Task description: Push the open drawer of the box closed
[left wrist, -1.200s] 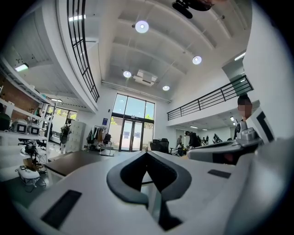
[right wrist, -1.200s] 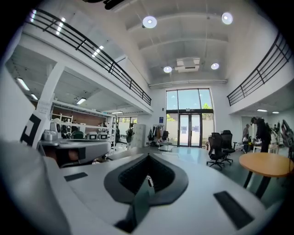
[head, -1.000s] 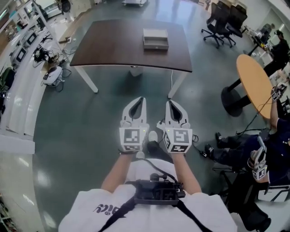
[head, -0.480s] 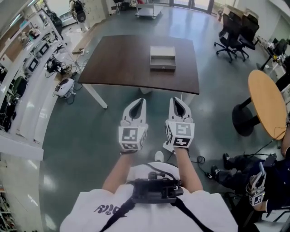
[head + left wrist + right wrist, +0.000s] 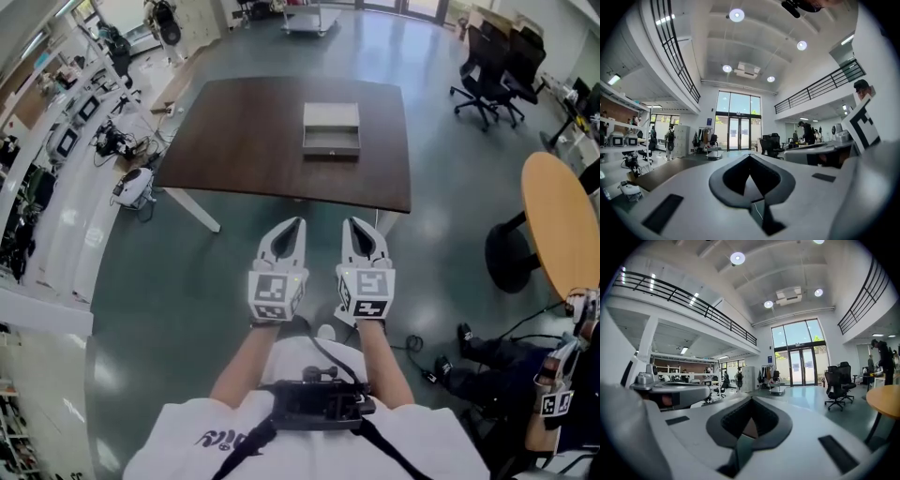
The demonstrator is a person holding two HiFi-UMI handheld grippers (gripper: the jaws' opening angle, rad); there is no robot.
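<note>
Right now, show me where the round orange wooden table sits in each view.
Head view: the round orange wooden table is at the right edge.
Left gripper view: not in it.
Right gripper view: it is at the lower right edge.
Shared landmark: the black office chairs.

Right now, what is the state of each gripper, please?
Left gripper: jaws closed, holding nothing.
Right gripper: jaws closed, holding nothing.

Grey rectangular box [image 5: 331,116] lies flat, centre-right on the dark table [image 5: 244,141]; its drawer [image 5: 331,143] extends open toward the near edge.
</note>
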